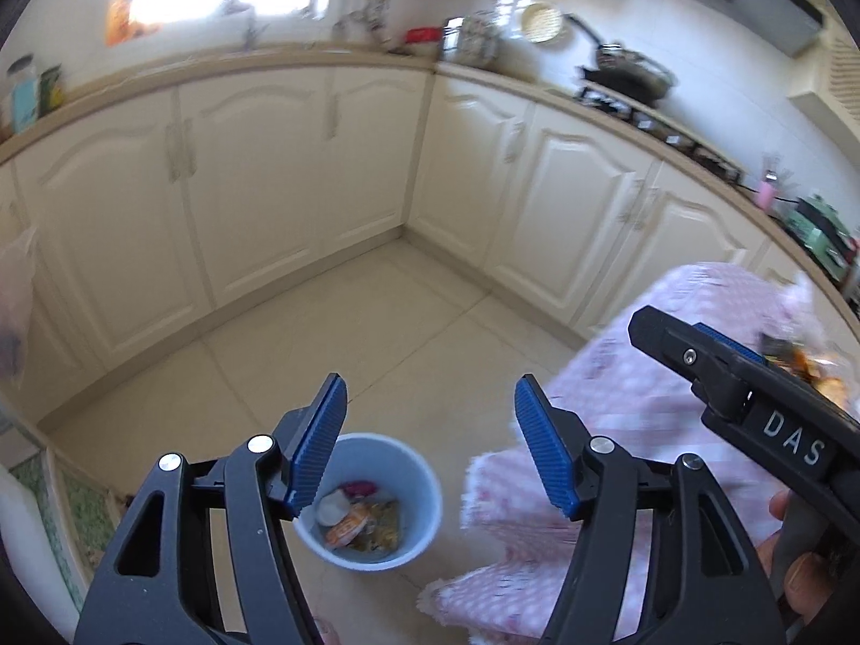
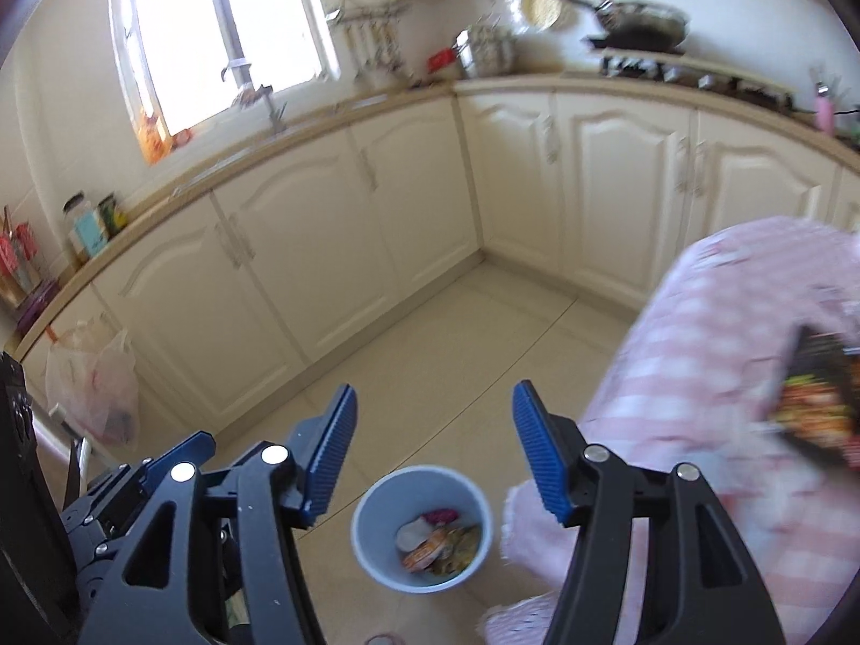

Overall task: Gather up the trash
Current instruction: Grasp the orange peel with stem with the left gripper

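Observation:
A pale blue trash bin (image 1: 371, 500) stands on the tiled floor below both grippers, with several wrappers and scraps (image 1: 360, 524) inside; it also shows in the right wrist view (image 2: 422, 527). My left gripper (image 1: 430, 443) is open and empty, above the bin. My right gripper (image 2: 434, 454) is open and empty, also above the bin; its body shows at the right of the left wrist view (image 1: 752, 392). A dark snack packet (image 2: 822, 398) lies on the pink checked tablecloth (image 2: 715, 355) at the right.
Cream kitchen cabinets (image 2: 333, 236) run along the back and right under a worktop with jars (image 2: 88, 226), a pot (image 2: 486, 51) and a pan on the stove (image 2: 639, 27). A plastic bag (image 2: 91, 387) hangs at the left. The table edge (image 1: 618, 430) is close on the right.

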`<action>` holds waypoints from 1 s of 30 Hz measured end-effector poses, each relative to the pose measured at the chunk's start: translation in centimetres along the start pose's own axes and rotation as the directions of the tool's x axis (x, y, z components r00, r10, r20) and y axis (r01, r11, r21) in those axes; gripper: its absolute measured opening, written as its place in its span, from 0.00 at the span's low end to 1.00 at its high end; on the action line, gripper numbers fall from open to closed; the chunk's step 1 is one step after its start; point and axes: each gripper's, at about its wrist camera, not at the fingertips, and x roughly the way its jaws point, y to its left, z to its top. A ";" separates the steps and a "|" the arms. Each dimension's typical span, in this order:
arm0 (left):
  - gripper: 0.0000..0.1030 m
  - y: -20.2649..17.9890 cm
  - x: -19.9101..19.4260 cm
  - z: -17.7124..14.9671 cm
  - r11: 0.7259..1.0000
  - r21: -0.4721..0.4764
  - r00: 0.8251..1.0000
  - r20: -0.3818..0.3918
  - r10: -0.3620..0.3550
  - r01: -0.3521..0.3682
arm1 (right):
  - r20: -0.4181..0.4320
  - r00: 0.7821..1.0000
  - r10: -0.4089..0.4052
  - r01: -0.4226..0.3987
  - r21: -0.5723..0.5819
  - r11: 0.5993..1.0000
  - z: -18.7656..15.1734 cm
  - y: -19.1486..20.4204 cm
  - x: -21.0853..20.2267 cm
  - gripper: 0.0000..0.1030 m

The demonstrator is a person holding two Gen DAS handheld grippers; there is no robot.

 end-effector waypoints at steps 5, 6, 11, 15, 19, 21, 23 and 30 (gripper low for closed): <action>0.63 -6.5 -2.3 0.3 0.990 0.099 0.994 0.030 -0.108 0.105 | 0.091 0.990 -0.108 0.105 0.038 0.994 0.2 -4.8 -6.3 0.58; 0.63 -7.4 -2.5 0.3 0.987 0.113 0.992 0.032 -0.122 0.118 | 0.111 0.984 -0.137 0.131 0.056 0.990 0.1 -6.1 -7.8 0.59; 0.64 -13.8 -3.9 -0.2 0.952 0.215 0.973 0.028 -0.230 0.219 | 0.163 0.950 -0.266 0.246 0.132 0.960 -1.0 -11.7 -13.5 0.59; 0.64 -18.7 -4.3 -1.1 0.917 0.288 0.958 0.001 -0.288 0.276 | 0.173 0.925 -0.339 0.301 0.211 0.930 -2.4 -16.5 -17.1 0.59; 0.64 -22.7 -4.1 -1.9 0.889 0.343 0.949 -0.024 -0.313 0.302 | 0.165 0.914 -0.370 0.319 0.272 0.908 -3.7 -20.2 -18.9 0.60; 0.64 -24.4 -3.6 -2.0 0.877 0.363 0.946 -0.041 -0.323 0.315 | 0.159 0.910 -0.384 0.327 0.295 0.898 -4.4 -21.7 -19.5 0.60; 0.64 -25.7 -3.2 -2.3 0.867 0.381 0.944 -0.053 -0.326 0.320 | 0.151 0.909 -0.388 0.328 0.313 0.891 -4.9 -22.8 -19.7 0.60; 0.40 -28.7 -1.4 -3.4 0.844 0.418 0.942 -0.127 -0.311 0.336 | 0.124 0.917 -0.379 0.315 0.358 0.879 -5.7 -24.8 -19.3 0.60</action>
